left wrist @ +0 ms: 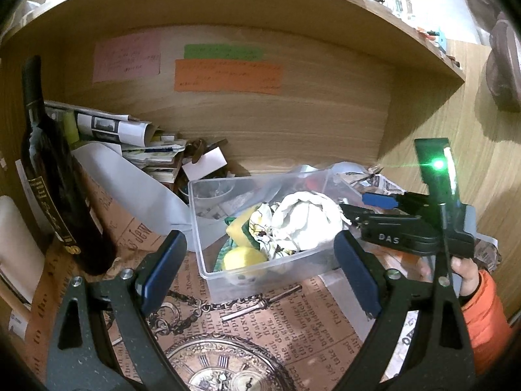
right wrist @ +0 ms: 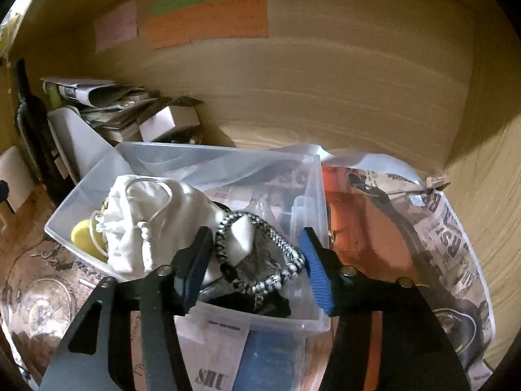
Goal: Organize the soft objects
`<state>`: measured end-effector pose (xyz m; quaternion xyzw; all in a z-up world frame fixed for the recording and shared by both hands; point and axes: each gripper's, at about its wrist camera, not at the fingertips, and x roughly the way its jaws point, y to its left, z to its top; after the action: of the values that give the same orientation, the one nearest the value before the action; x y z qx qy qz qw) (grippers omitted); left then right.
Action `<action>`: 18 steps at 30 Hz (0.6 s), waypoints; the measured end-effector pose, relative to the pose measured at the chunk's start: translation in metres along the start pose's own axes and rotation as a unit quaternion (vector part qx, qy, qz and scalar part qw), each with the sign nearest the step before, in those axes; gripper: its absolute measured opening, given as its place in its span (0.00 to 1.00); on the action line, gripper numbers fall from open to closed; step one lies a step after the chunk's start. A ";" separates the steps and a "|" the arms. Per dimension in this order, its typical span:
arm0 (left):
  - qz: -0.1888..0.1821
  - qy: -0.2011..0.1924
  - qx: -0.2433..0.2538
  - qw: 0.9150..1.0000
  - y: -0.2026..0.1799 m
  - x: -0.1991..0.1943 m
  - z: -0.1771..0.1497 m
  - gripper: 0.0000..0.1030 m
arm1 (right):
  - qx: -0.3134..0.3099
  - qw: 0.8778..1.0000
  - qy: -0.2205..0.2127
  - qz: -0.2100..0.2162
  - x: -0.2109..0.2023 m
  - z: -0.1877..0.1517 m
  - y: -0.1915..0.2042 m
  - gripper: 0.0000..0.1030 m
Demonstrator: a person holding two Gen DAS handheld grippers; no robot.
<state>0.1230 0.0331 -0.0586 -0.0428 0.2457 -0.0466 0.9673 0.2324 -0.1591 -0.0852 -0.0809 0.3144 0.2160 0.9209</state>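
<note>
Right wrist view: clear bin (right wrist: pixel 312 195) already has the white pouch (right wrist: pixel 146 221) and yellow sponge (right wrist: pixel 81 236), right gripper (right wrist: pixel 257 260) spread open around the braided bracelet (right wrist: pixel 260 254), left gripper (left wrist: pixel 260 267) open and empty, so probably nearly done.

Home setting, looks like a desk or shelf nook in a living space. Wood-grain back panel (left wrist: pixel 293 123) with a wooden shelf (left wrist: pixel 325 16) above it holding small clutter. Coloured paper notes stuck on the panel: pink note (left wrist: pixel 127 57), green note (left wrist: pixel 223 51), orange note (left wrist: pixel 227 75), handwritten, not legible. Dark wine bottle (left wrist: pixel 49 176) stands at left. Heap of newspapers (left wrist: pixel 130 140) and small items at the back. Surface covered with vintage newsprint paper (left wrist: pixel 260 325) showing a pocket watch print. Clear plastic bin (left wrist: pixel 208 228) holds household soft items.
</note>
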 end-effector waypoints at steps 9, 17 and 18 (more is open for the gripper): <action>0.000 -0.029 -0.004 1.000 -0.004 -0.016 0.011 0.90 | -0.006 0.997 -0.076 0.009 -0.060 0.010 0.006 0.61; 0.002 -0.071 0.000 0.997 -0.013 -0.046 0.023 0.90 | 0.000 0.986 -0.163 0.031 -0.130 0.010 0.016 0.81; 0.002 -0.077 0.002 0.997 -0.015 -0.050 0.024 0.91 | 0.000 0.984 -0.177 0.031 -0.141 0.009 0.018 0.83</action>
<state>0.0894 0.0252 -0.0121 -0.0438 0.1704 -0.0417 0.9835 0.1294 -0.1892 0.0081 -0.0313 0.1484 0.2557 0.9548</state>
